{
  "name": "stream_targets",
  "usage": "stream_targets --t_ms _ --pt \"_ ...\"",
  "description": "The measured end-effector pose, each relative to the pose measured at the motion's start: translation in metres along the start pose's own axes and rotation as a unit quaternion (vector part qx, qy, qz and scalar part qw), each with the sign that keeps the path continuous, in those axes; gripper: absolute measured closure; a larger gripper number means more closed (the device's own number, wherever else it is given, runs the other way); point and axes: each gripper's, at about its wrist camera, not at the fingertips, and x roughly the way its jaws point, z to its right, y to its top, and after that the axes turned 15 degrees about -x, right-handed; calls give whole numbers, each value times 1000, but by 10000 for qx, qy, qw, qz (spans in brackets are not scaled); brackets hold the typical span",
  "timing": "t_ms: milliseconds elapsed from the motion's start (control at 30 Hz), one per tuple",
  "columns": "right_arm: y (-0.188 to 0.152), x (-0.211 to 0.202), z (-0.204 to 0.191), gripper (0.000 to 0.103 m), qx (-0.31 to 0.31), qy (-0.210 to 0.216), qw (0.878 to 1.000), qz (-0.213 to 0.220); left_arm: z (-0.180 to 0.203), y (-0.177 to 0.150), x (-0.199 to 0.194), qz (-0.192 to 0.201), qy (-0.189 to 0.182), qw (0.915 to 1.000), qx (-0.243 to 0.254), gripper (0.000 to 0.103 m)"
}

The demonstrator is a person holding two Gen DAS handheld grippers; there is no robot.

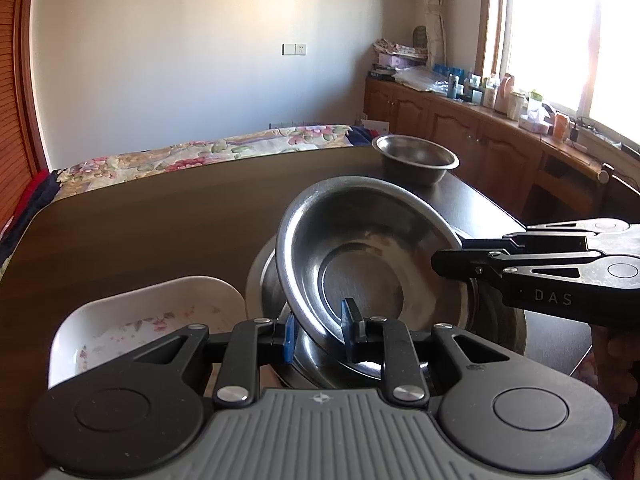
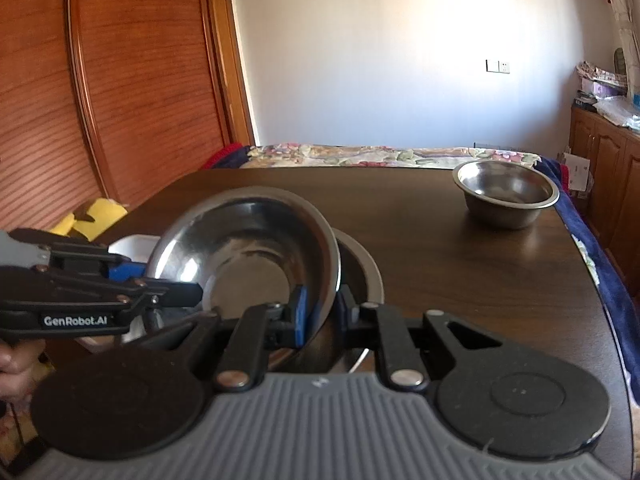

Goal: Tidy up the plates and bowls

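A wide steel bowl (image 1: 360, 248) (image 2: 248, 248) hangs tilted over a second steel bowl (image 1: 260, 276) (image 2: 360, 268) that rests on the dark table (image 1: 140, 220) (image 2: 440, 260). My left gripper (image 1: 320, 328) (image 2: 196, 294) is shut on the tilted bowl's near rim, one blue pad inside and one outside. My right gripper (image 1: 440, 264) (image 2: 323, 312) is shut on the opposite rim of the same bowl. A white floral dish (image 1: 140, 312) (image 2: 132, 246) lies just left of the stack. A smaller steel bowl (image 1: 416, 156) (image 2: 506, 192) stands alone at the table's far right corner.
A bed with a floral cover (image 1: 200, 152) lies past the table's far edge. A wooden cabinet (image 1: 480, 128) loaded with bottles runs under the window on the right. A wooden wardrobe (image 2: 100, 100) and a yellow object (image 2: 92, 220) are on the left.
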Motion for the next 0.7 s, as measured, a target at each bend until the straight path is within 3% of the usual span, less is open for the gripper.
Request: stream_targets --t_ms 700 --pt "5 -1 -4 87 -747 -197 9963 -378 3 -7 -4 224 -48 9997 -25 73"
